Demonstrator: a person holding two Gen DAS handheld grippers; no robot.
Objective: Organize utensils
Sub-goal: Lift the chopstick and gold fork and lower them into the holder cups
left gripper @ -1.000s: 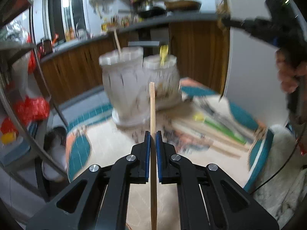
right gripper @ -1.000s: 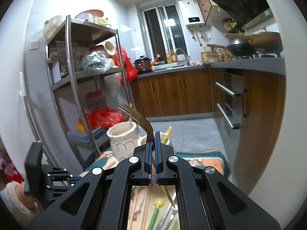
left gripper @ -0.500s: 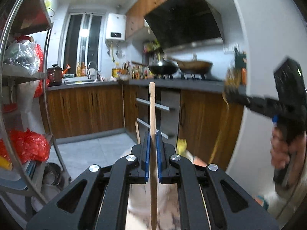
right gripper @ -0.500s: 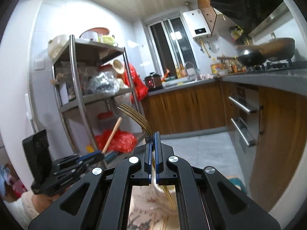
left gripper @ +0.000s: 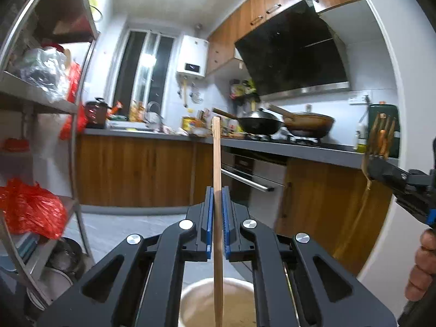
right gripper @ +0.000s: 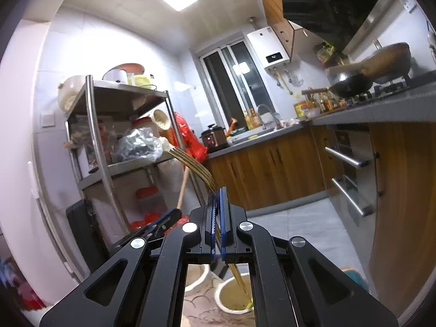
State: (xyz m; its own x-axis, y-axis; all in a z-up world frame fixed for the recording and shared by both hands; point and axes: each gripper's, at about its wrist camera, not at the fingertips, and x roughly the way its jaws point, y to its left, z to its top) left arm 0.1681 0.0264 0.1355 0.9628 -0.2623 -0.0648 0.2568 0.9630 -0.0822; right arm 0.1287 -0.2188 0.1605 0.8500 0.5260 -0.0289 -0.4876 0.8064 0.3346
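My left gripper (left gripper: pixel 217 190) is shut on a wooden chopstick (left gripper: pixel 216 163) held upright, its lower end inside the mouth of a white holder (left gripper: pixel 196 294) right below. My right gripper (right gripper: pixel 218 190) is shut on a gold fork (right gripper: pixel 193 163), tines up, handle end reaching down into a second white holder (right gripper: pixel 226 297). Another white holder (right gripper: pixel 197 275) stands left of it. The right gripper with the fork (left gripper: pixel 368 163) shows at the right edge of the left wrist view. The left gripper (right gripper: pixel 166 218) with the chopstick (right gripper: pixel 182 188) shows in the right wrist view.
A metal shelf rack (right gripper: pixel 98 136) with bags and bowls stands at the left. Wooden kitchen cabinets (left gripper: pixel 136 171), a counter with pans (left gripper: pixel 259 125) and an oven handle (right gripper: pixel 343 158) lie ahead and right. A patterned cloth (right gripper: pixel 204 313) lies under the holders.
Both grippers have tilted upward, so the table and loose utensils have dropped out of view. The chopstick and the fork now stand upright with their lower ends in the holders.
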